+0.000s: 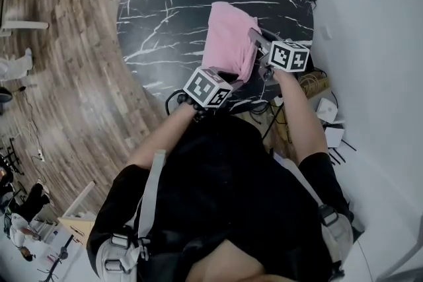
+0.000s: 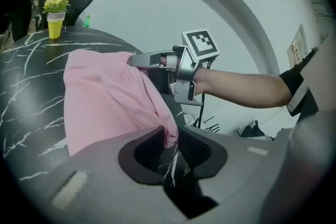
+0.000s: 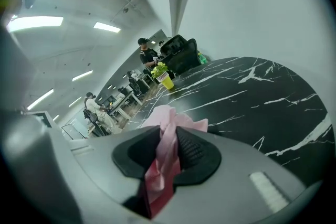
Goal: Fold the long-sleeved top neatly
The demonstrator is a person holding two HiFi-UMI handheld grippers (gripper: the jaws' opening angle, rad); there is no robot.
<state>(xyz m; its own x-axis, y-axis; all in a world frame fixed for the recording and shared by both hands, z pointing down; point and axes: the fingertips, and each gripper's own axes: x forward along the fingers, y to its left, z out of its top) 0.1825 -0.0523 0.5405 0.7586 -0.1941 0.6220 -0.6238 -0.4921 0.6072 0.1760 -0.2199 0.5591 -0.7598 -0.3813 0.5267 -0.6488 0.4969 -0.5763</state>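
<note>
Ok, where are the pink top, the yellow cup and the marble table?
pink top [image 1: 228, 36]: head view, middle of the cloth.
yellow cup [image 2: 54, 28]: left gripper view, its side wall.
marble table [image 1: 158, 10]: head view, bare top left of the cloth.

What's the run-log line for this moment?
left gripper: shut on pink long-sleeved top | right gripper: shut on top | top: far end on black marble table

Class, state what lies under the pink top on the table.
The pink top rests on the black marbled table, whose surface shows beside it. Whatever lies directly beneath the cloth is covered.
</note>
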